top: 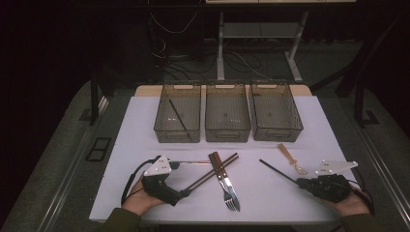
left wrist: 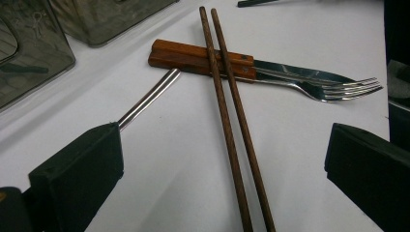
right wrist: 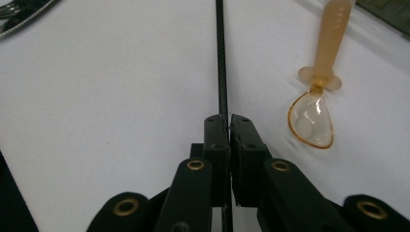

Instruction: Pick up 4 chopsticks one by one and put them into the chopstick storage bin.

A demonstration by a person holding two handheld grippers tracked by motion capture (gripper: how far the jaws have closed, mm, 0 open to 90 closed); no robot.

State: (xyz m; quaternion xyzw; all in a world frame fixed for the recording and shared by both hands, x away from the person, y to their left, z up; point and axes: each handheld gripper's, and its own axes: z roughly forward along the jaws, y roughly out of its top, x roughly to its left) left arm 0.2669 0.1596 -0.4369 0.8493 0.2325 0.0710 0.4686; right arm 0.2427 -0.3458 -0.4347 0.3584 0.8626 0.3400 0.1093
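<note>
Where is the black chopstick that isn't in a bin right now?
In the high view, the black chopstick lies right of centre on the table, clamped in the right gripper, left of the orange spoon.

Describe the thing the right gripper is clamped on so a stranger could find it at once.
Start at the white table and go to its near right part, in front of the right-hand bin. There the right gripper pinches a thin black stick that slants away to the left. Unlike the amber spoon beside it, it is straight, dark and needle-thin.
</note>
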